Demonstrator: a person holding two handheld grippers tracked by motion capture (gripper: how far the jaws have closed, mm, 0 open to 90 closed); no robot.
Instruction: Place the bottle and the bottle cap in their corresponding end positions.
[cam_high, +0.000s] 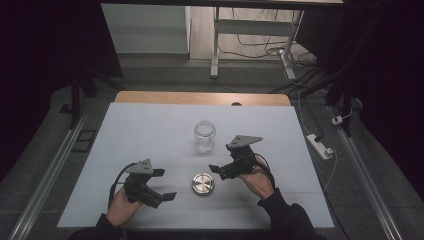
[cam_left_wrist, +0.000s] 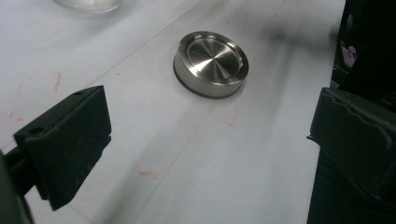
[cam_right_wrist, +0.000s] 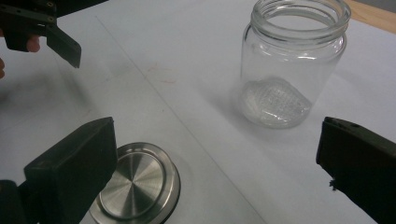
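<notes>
An empty, lidless clear glass jar (cam_high: 205, 135) stands upright on the white mat (cam_high: 140, 130) at mid-table. Its round steel lid (cam_high: 202, 183) lies flat nearer the front, apart from the jar. My left gripper (cam_high: 165, 184) is open just left of the lid, which lies ahead of its jaws in the left gripper view (cam_left_wrist: 211, 63). My right gripper (cam_high: 223, 158) is open just right of the lid and in front of the jar. In the right gripper view the jar (cam_right_wrist: 292, 60) stands ahead and the lid (cam_right_wrist: 135, 186) sits by the lower left jaw. Both grippers hold nothing.
The mat covers a wooden table whose bare far edge (cam_high: 200, 97) shows at the back. A white power strip (cam_high: 320, 145) and cables lie on the floor to the right. A desk frame (cam_high: 215, 45) stands behind the table.
</notes>
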